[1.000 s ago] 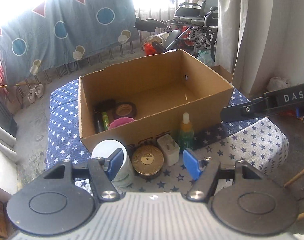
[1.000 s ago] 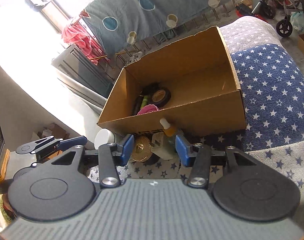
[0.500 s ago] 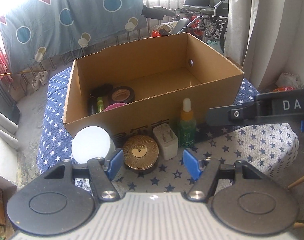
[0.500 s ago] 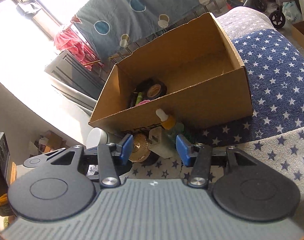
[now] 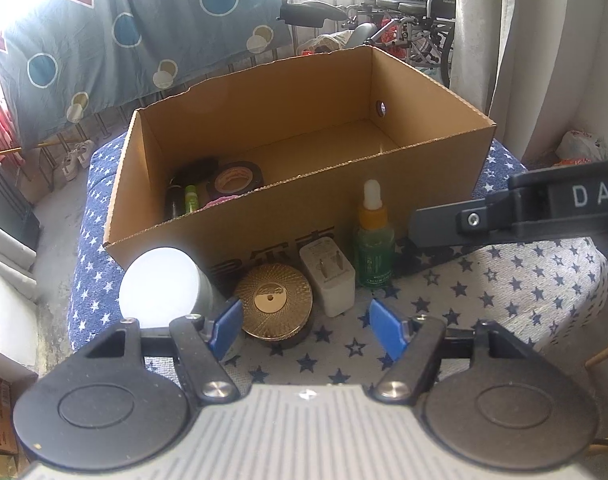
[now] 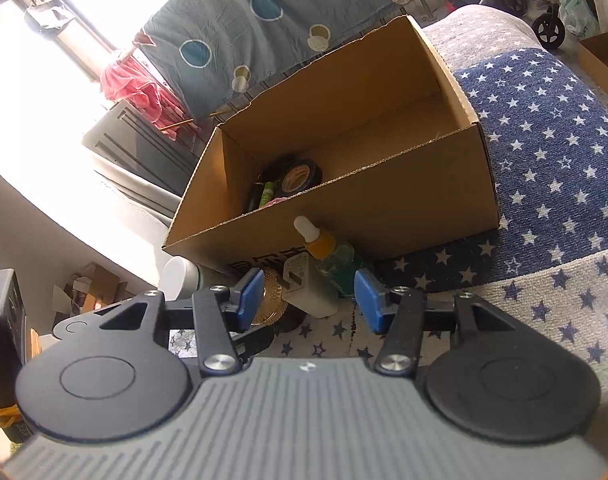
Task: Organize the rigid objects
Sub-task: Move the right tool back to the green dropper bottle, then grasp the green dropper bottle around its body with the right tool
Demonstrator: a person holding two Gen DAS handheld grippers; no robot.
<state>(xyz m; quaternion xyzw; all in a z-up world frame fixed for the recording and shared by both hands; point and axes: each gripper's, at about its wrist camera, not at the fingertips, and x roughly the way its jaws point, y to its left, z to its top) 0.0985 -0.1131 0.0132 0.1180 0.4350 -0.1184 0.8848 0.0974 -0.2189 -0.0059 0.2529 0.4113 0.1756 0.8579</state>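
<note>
Left wrist view: since the earlier frame the left tool (image 5: 302, 326) had risen and drawn back, exposing more of the cardboard box (image 5: 304, 216) interior. It stood wide open and empty over the gold tin (image 5: 274, 298). The white jar (image 5: 160, 284), white adapter (image 5: 327, 276) and dropper bottle (image 5: 373, 240) lined the box front on the star-patterned cover (image 5: 503, 300).

Right wrist view: the right tool (image 6: 307, 300) was open, holding nothing, bracketing the adapter (image 6: 307, 288). The step appeared to be approach; the next move probably called for advancing and closing on the adapter.
</note>
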